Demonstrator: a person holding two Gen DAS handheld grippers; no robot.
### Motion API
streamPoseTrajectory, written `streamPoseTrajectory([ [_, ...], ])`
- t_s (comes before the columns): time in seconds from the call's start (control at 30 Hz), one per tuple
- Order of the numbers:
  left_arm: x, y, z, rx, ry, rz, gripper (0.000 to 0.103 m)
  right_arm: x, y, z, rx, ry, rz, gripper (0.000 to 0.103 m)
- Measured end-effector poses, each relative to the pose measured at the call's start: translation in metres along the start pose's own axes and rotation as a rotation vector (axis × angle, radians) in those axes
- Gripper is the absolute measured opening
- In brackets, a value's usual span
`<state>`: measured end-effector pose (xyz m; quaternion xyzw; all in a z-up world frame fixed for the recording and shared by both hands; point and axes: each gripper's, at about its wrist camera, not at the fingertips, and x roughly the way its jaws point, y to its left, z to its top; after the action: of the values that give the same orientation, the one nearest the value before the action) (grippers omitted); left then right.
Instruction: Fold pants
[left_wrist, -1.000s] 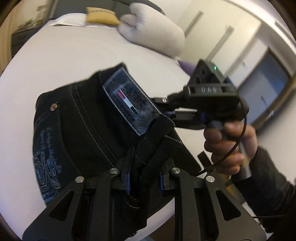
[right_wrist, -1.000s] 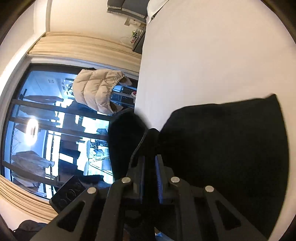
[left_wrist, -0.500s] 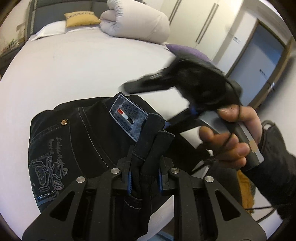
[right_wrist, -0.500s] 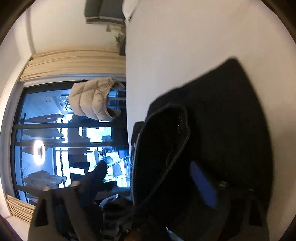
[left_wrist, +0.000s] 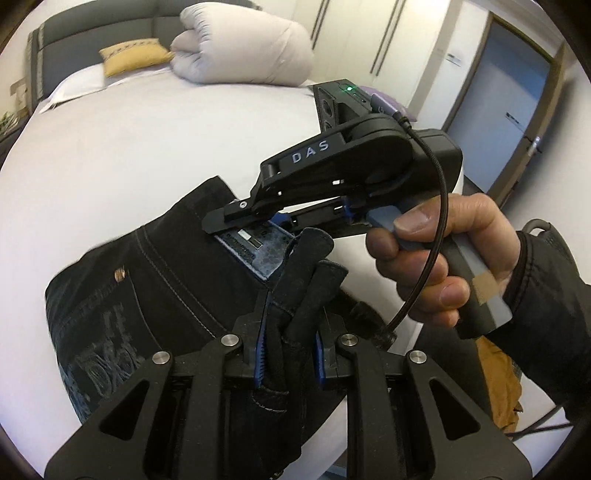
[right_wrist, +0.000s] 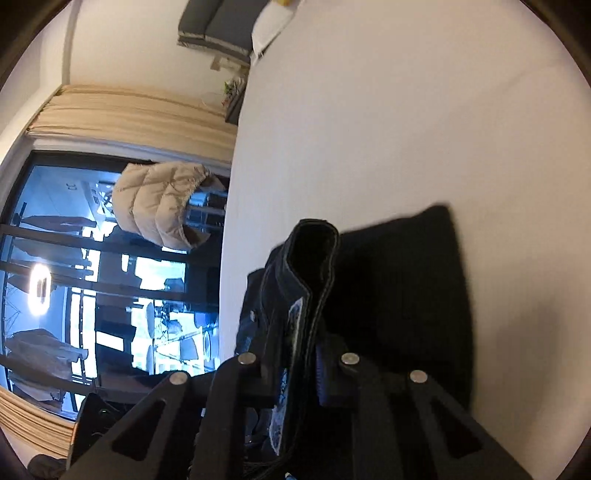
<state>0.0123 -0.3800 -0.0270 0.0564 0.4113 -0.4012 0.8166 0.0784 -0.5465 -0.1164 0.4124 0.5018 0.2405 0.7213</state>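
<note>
White bed (left_wrist: 129, 155): left gripper (left_wrist: 288, 356) and right gripper (right_wrist: 300, 363) each pinch black pants (left_wrist: 155, 280).

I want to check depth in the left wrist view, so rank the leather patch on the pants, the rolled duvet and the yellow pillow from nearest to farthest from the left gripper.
1. Leather patch, on the pants just ahead of the left gripper.
2. Rolled duvet, far across the bed, slightly left of centre.
3. Yellow pillow, beside the duvet at the headboard, far left; only slightly farther.

Pants (left_wrist: 155, 280) lie on the bed (left_wrist: 129, 147), duvet (left_wrist: 243, 48) and pillow (left_wrist: 129, 59) behind.
</note>
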Motion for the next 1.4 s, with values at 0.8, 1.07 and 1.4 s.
streamPoseTrajectory([
  [0.8, 0.066, -0.072, -0.013, 0.01, 0.11, -0.046, 0.029, -0.009, -0.034, -0.013, -0.016, -0.03, -0.119, 0.014],
  [1.07, 0.079, -0.079, -0.021, -0.009, 0.087, -0.042, 0.046, 0.003, -0.015, 0.003, -0.092, -0.012, -0.177, 0.015],
  [1.4, 0.051, -0.083, -0.048, -0.062, 0.114, -0.187, 0.07, -0.07, -0.063, 0.008, 0.075, -0.229, -0.204, 0.049],
])
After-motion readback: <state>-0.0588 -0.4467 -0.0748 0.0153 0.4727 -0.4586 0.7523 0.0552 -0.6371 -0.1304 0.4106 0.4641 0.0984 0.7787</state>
